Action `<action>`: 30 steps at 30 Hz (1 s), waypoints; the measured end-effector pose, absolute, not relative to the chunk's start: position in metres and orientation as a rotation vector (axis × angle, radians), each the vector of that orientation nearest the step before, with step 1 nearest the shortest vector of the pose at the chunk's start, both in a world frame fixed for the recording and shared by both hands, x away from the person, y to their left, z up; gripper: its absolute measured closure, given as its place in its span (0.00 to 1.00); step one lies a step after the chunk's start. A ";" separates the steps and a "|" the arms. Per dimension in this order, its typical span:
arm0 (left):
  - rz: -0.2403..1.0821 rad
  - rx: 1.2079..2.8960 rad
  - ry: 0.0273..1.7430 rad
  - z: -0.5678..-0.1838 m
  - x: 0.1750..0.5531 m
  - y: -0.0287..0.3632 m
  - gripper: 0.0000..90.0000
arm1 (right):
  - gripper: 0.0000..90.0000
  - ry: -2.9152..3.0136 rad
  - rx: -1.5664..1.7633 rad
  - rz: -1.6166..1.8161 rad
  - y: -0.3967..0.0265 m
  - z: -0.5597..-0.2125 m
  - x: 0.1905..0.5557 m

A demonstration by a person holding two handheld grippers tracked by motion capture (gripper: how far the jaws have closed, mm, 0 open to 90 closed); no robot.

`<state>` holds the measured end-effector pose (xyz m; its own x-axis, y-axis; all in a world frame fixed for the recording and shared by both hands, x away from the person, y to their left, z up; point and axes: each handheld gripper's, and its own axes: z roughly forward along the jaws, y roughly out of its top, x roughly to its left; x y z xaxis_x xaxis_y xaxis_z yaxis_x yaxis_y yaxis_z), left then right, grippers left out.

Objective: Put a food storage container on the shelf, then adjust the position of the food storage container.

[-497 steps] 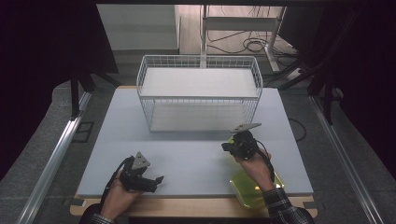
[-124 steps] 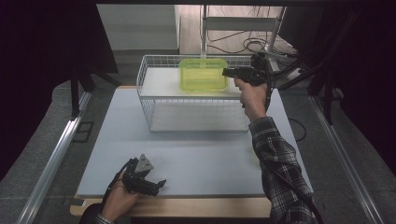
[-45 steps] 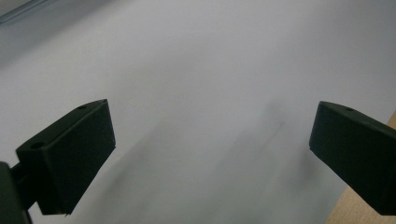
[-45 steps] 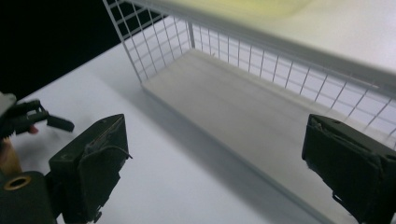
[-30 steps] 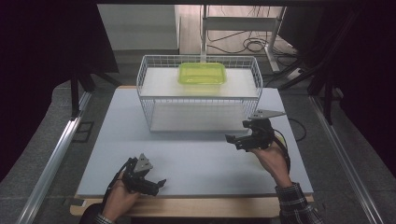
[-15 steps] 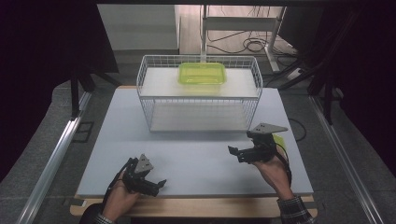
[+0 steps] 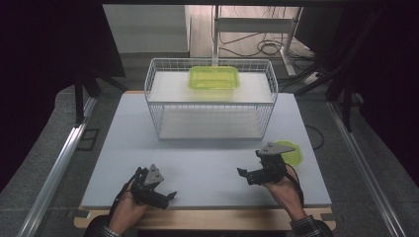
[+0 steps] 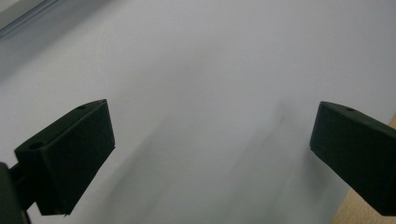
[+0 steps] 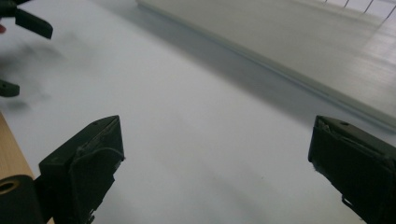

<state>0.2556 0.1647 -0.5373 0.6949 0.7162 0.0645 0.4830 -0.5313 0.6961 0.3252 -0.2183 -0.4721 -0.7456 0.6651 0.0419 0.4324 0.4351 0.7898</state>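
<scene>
A green see-through container [image 7: 213,78] rests on top of the white wire rack [image 7: 163,106] at the back of the table. A green lid [image 7: 292,152] lies flat on the table at the right. My right gripper [image 7: 243,176] hovers low just left of that lid, pointing left, open and empty. In the right gripper view the right gripper [image 9: 215,158] has its jaws spread wide over bare table. My left gripper [image 7: 165,198] rests near the front edge at the left, pointing right. The left gripper view shows the left gripper [image 8: 205,154] open with nothing between its jaws.
The white tabletop [image 7: 207,163] spreads between the grippers and the rack. A wooden front edge [image 7: 207,219] runs along the near side. The rack's lower board [image 9: 289,42] lies ahead of the right gripper, and the left gripper's jaws [image 9: 29,22] show far off.
The right gripper, which had set the green container on the rack, has drawn back toward the near edge and come lower, open and empty. The left gripper has stayed put.
</scene>
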 end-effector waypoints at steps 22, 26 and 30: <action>0.460 2.244 0.914 -0.537 0.256 0.166 0.00 | 0.37 2.256 1.193 1.125 -0.270 -0.456 0.344; 0.459 2.248 0.910 -0.537 0.256 0.165 0.00 | 0.59 2.242 1.231 1.148 -0.291 -0.453 0.347; 0.459 2.248 0.909 -0.537 0.256 0.164 0.00 | 0.78 2.207 1.267 1.136 -0.309 -0.449 0.350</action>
<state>0.2555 0.1645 -0.5372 0.6966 0.7139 0.0718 0.4817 -0.5395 0.6905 0.3501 -0.3094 -0.4491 -0.5374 0.8391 0.0845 0.5563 0.2775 0.7832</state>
